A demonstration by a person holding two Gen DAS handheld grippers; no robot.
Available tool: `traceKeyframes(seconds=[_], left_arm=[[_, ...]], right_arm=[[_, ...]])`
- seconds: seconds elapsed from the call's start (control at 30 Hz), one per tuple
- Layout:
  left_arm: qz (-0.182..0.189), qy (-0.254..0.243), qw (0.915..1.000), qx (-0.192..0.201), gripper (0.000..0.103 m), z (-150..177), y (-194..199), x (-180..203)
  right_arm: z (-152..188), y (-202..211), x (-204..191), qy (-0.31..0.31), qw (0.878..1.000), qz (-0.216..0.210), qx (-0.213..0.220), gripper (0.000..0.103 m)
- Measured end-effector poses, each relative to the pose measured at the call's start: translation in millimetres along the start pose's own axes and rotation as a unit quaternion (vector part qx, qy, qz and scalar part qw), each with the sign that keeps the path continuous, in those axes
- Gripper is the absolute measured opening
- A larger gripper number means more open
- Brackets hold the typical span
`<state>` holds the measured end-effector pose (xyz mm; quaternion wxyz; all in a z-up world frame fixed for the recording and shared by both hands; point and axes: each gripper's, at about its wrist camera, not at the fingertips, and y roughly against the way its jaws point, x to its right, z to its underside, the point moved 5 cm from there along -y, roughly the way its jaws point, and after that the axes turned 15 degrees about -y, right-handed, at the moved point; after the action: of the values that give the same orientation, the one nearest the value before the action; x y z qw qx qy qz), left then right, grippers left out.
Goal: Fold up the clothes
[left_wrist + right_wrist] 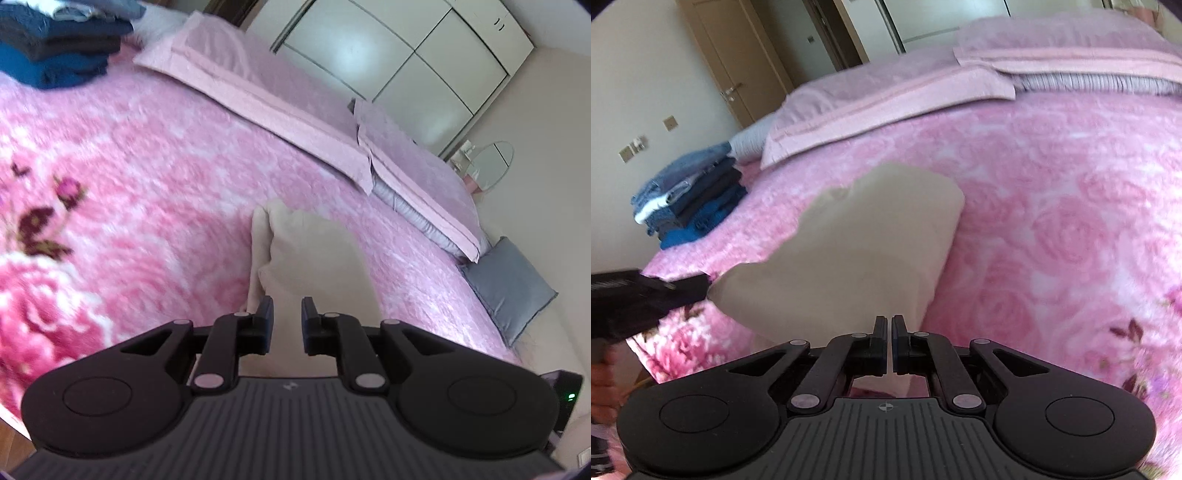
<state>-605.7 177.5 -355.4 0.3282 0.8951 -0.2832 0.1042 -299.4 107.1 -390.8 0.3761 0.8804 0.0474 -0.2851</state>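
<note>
We are handling a beige garment (864,236), already folded into a thick, soft pad and hanging just above the pink blanket (1052,184) near the bed's front edge. It looks light and limp, a cloth that will sag wherever it is not held and slide open at its loose layers, so we judge the best hold is on the folded edge or at two corners, pinching through all layers at once.

Our right gripper (889,328) is pointing down toward the bed, its fingers pressed nearly together on the garment's near edge; the cloth is running out from between them. Our left gripper (287,314) is also tilting down over the garment (306,258), with a narrow gap between its fingers. Beige cloth is showing through that gap, but we cannot tell whether the pads are pressing on it. In the right wrist view the left gripper (698,286) is reaching in from the left side, its tip right at the garment's left corner.

A stack of folded clothes (690,199) is sitting near the bed's far left corner, beside the pillows (886,96); we judge that the garment belongs there next.
</note>
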Motion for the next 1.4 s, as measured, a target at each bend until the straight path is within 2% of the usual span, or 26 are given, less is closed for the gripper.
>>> traceKeyframes(seconds=[0.03, 0.1, 0.2, 0.3, 0.37, 0.47, 0.5, 0.53, 0.57, 0.6, 0.7, 0.77, 0.87, 0.9, 0.97, 1.03, 1.13, 1.2, 1.3, 1.4], left_arm=[[0.001, 0.007, 1.0000, 0.004, 0.011, -1.6, 2.8, -1.1], [0.013, 0.017, 0.9998, 0.003, 0.020, -2.6, -0.7, -0.3], [0.015, 0.001, 0.9997, -0.019, 0.020, 6.5, -25.9, 4.1], [-0.001, -0.006, 0.9973, -0.073, 0.018, 30.8, -61.0, 0.2], [-0.015, 0.010, 0.9963, -0.084, 0.005, 48.8, -73.3, -9.7], [-0.009, 0.055, 0.9956, -0.076, 0.006, 50.9, -65.1, -16.8], [-0.002, 0.076, 0.9945, -0.073, 0.012, 49.9, -59.6, -18.2], [0.008, 0.097, 0.9928, -0.071, 0.017, 50.1, -54.0, -18.6], [0.016, 0.117, 0.9907, -0.068, 0.025, 51.1, -48.4, -18.6], [0.022, 0.136, 0.9883, -0.066, 0.030, 52.4, -43.4, -18.0], [0.032, 0.196, 0.9782, -0.059, 0.037, 65.9, -37.3, -16.3], [0.036, 0.247, 0.9668, -0.058, 0.038, 79.5, -39.1, -18.2], [0.033, 0.325, 0.9437, -0.049, 0.038, 97.4, -50.1, -23.8], [0.028, 0.343, 0.9382, -0.039, 0.038, 99.7, -52.9, -24.9], [0.019, 0.358, 0.9336, -0.013, 0.038, 99.7, -57.8, -24.0], [0.008, 0.349, 0.9369, 0.002, 0.035, 97.5, -63.2, -19.1], [0.004, 0.339, 0.9409, 0.010, 0.012, 97.7, -70.6, -15.4], [0.007, 0.323, 0.9463, 0.006, 0.007, 94.7, -72.3, -17.3], [0.012, 0.256, 0.9665, -0.001, 0.006, 75.4, -68.0, -19.6], [0.028, 0.188, 0.9816, -0.015, 0.006, 47.0, -62.4, -34.7]], right_arm=[[1.9, -1.0, 1.5, -0.004, 1.000, 0.000, -0.002, 0.004], [1.2, -0.5, 2.8, -0.010, 1.000, -0.001, 0.001, 0.004], [0.7, -1.5, 3.1, -0.020, 1.000, -0.006, 0.003, 0.005], [5.5, -7.4, 4.4, -0.016, 1.000, 0.006, -0.008, 0.005], [12.6, -15.5, 7.4, -0.013, 0.999, 0.018, -0.027, 0.005], [12.6, -11.0, 12.6, -0.037, 0.999, 0.013, -0.025, 0.008], [11.6, -7.9, 14.4, -0.049, 0.998, 0.011, -0.024, 0.021], [10.8, -3.8, 17.1, -0.057, 0.998, 0.015, -0.022, 0.047], [9.8, 1.5, 19.6, -0.061, 0.998, 0.022, -0.017, 0.057], [9.0, 7.9, 21.2, -0.063, 0.998, 0.021, -0.010, 0.062], [14.0, 25.3, 32.4, -0.096, 0.995, 0.011, -0.015, 0.062], [18.7, 32.5, 42.3, -0.119, 0.993, 0.013, -0.018, 0.062], [26.2, 41.7, 55.8, -0.143, 0.989, 0.018, -0.021, 0.062], [27.3, 44.8, 58.9, -0.150, 0.988, 0.017, -0.020, 0.062], [25.8, 49.5, 61.7, -0.152, 0.988, 0.017, -0.017, 0.062], [22.7, 51.2, 64.9, -0.153, 0.988, 0.022, -0.012, 0.062], [17.9, 51.1, 71.7, -0.159, 0.987, 0.028, -0.005, 0.062], [14.9, 50.3, 75.2, -0.164, 0.986, 0.030, -0.002, 0.062], [10.8, 49.4, 79.0, -0.165, 0.986, 0.033, 0.002, 0.062], [8.5, 47.2, 81.5, -0.164, 0.986, 0.035, 0.001, 0.062]])
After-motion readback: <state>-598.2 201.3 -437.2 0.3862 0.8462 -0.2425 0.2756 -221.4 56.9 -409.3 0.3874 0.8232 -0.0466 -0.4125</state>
